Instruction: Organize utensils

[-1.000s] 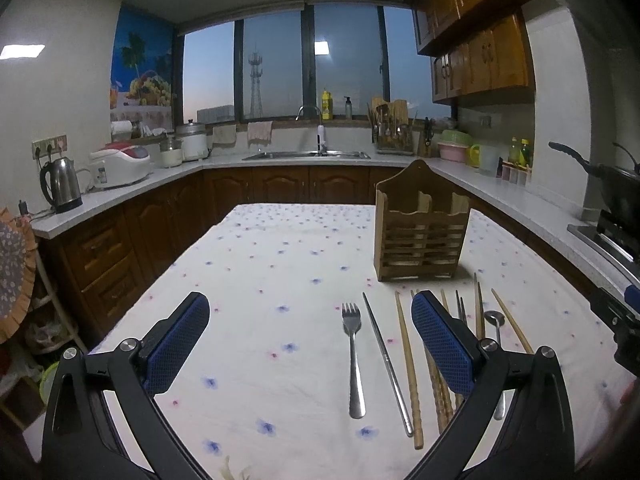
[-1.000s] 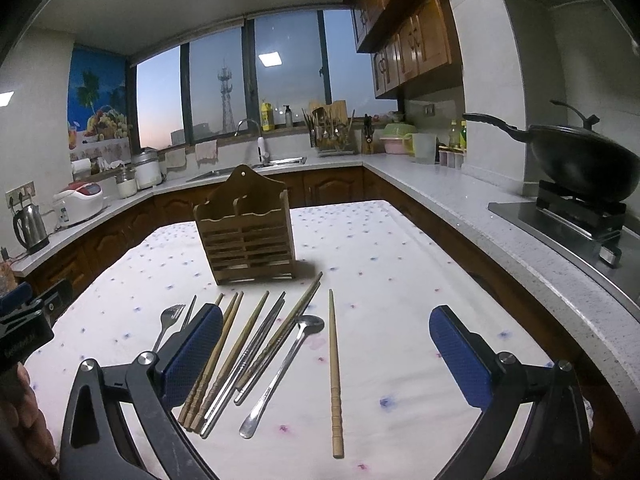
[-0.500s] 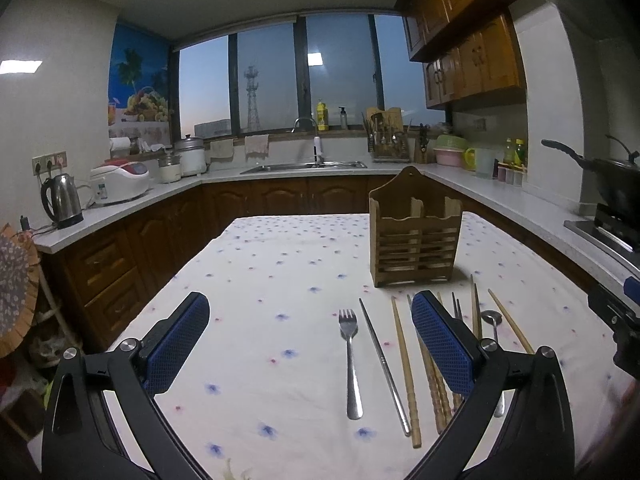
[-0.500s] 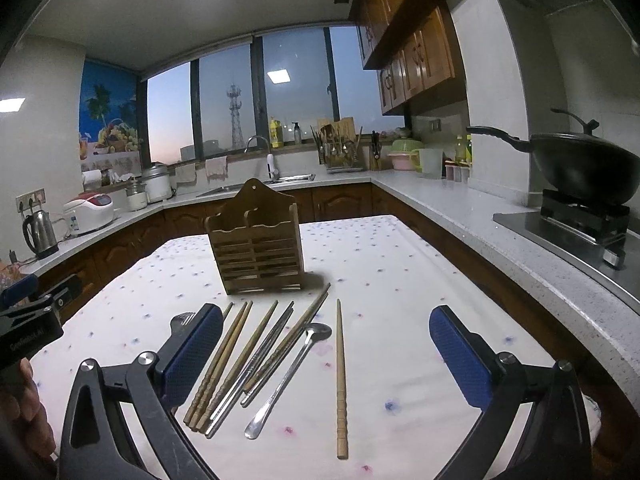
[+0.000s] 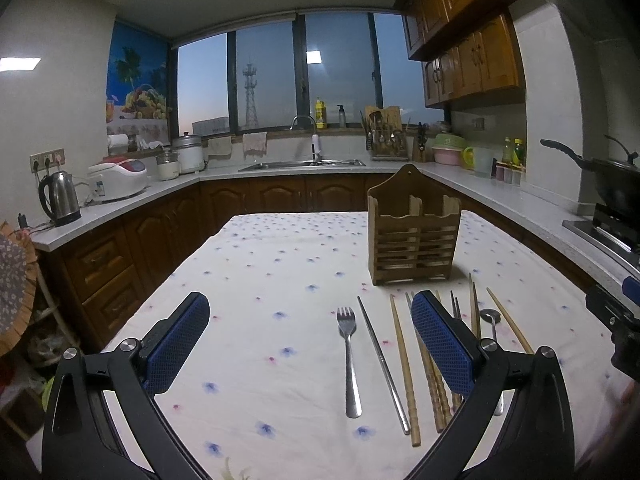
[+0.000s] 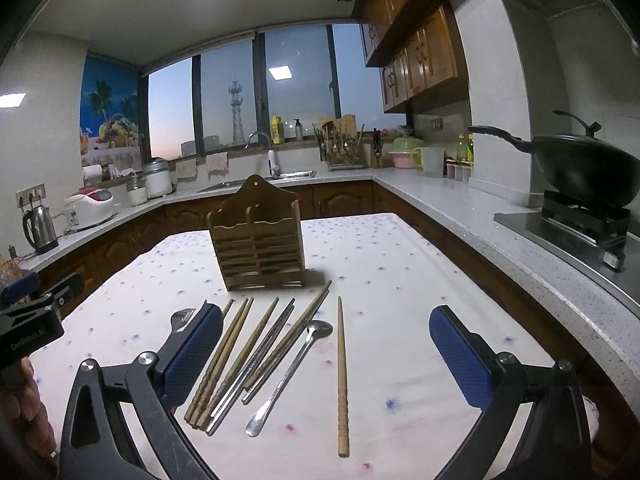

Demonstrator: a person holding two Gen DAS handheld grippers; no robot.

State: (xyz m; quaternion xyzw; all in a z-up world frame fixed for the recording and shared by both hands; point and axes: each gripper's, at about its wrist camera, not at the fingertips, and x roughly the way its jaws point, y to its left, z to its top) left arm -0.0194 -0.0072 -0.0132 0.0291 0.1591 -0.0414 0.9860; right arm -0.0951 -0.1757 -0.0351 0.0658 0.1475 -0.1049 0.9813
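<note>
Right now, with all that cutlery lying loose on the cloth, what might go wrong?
The chopsticks lie bunched and touching, so the fingers may pinch several at once. The tall wooden holder stands free on the cloth; a nudge might tip it. The spoon lies flat and may slip.

Both cameras ride just behind their own blue-padded fingers, low over the table (image 5: 280,360), facing down its length toward the window. The left wrist view has the wooden holder (image 5: 414,236) ahead and right of its tool. The right wrist view, from further right, has the wooden holder (image 6: 258,238) ahead and left. Both share the holder, the laid-out utensils and the far counter.
</note>
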